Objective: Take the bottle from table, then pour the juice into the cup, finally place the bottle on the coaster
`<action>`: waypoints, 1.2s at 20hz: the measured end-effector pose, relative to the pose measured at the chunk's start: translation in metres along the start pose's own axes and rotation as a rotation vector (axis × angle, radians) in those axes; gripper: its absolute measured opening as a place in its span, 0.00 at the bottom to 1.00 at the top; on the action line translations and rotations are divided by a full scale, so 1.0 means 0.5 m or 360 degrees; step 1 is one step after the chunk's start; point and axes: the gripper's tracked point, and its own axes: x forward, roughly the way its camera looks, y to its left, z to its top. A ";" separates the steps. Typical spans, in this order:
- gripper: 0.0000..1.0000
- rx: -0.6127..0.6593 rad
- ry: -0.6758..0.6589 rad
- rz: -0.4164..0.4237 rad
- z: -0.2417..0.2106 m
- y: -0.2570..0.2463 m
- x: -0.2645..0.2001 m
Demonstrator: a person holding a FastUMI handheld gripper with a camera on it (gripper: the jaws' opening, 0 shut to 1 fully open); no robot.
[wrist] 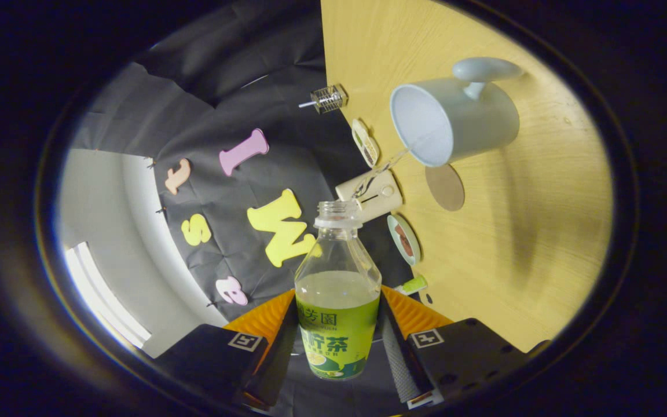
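Observation:
My gripper [338, 333] is shut on a clear bottle [337, 289] with a green label, both fingers pressing its labelled sides. The bottle has no cap and holds pale juice up to about the top of the label. The whole view is rolled, so the wooden table [513, 243] stands on edge beyond the bottle. A thin stream of juice [383, 168] runs from the bottle's mouth into the pale grey cup [455, 119] with a knob-like handle. A round brown coaster [444, 187] lies on the table just beside the cup.
Along the table's far edge sit a small wire holder [329, 98], two small round dishes [365, 142] [405, 238], a cream box [377, 196] and a small green-tipped thing [411, 285]. The black cloth wall and a white wall [107, 231] lie beyond.

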 end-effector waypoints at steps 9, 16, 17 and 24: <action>0.78 0.0110 -0.0004 0.0056 0.005 0.039 -0.004; 0.77 0.0233 0.0008 0.0096 0.004 0.062 -0.005; 0.77 0.0267 0.0011 0.0109 0.005 0.071 -0.006; 0.77 0.0325 0.0019 0.0158 0.001 0.102 -0.009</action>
